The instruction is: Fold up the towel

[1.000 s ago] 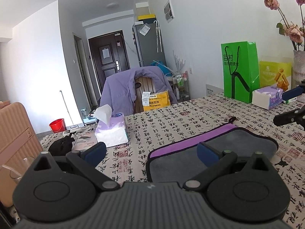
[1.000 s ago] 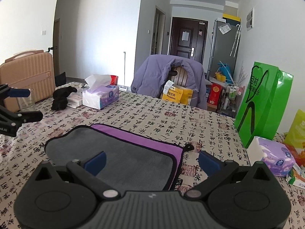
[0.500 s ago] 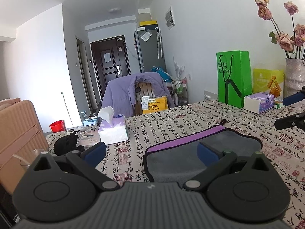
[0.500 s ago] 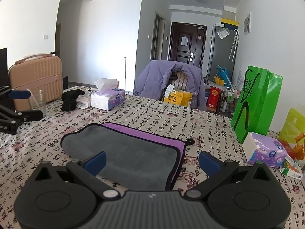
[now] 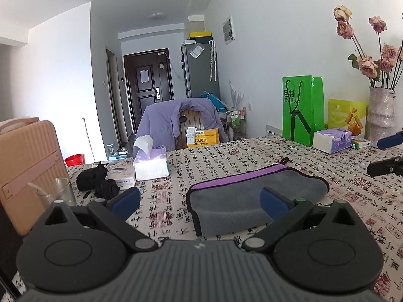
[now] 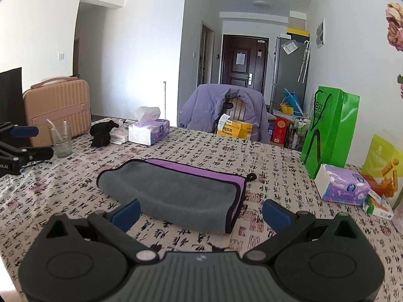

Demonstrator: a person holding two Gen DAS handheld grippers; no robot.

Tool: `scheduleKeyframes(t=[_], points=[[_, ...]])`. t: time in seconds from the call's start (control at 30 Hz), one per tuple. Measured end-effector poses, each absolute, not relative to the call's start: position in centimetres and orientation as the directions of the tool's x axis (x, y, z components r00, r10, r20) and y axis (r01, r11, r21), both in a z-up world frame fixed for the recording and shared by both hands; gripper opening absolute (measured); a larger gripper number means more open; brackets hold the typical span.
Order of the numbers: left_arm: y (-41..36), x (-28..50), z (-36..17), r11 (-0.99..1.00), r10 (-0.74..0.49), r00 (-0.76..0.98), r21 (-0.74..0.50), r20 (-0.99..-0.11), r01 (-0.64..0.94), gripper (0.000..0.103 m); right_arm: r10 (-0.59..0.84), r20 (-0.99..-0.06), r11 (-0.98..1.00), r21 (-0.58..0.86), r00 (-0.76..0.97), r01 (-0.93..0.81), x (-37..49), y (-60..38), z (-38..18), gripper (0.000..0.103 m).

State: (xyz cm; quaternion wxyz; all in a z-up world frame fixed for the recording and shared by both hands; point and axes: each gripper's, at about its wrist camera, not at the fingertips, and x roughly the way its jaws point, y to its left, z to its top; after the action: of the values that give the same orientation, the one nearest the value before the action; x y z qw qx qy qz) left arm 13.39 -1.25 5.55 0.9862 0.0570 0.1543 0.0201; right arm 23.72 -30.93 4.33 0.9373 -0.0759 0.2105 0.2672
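Looking across the worktop (image 6: 277, 166), with its cloth printed in calligraphy, I see the towel (image 6: 176, 188) lying flat near the middle, already doubled over: grey face up, a purple band along the far edge, black piping round the border and a small hanging loop (image 6: 251, 176) at one far corner. I judge it soft, light and limp, thick enough to hold a rounded fold but sure to sag and slide on the cloth if I drag it. The piped corners look like the best places to pinch, since the hem gives the pads something firm.

From the left hand-held gripper (image 5: 199, 201), the towel (image 5: 252, 198) sits just ahead and to the right, its near left corner between my spread blue pads (image 5: 126, 200), though not touching them. That gripper is wide apart and empty.

From the right hand-held gripper (image 6: 201, 210), the towel lies ahead and slightly left, its folded right end inside the span of the fingers. This one is also wide and holds nothing.
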Motion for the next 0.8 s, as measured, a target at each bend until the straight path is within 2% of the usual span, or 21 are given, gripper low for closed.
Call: scheduleKeyframes(t=[0.8], points=[[-0.2, 6.7, 2.1, 1.0, 0.016, 0.937, -0.015, -0.348, -0.022, 0.103, 0.491, -0.427, 0.859, 0.09, 0.76, -0.504, 16.5, -33.9, 1.2, 0.103]])
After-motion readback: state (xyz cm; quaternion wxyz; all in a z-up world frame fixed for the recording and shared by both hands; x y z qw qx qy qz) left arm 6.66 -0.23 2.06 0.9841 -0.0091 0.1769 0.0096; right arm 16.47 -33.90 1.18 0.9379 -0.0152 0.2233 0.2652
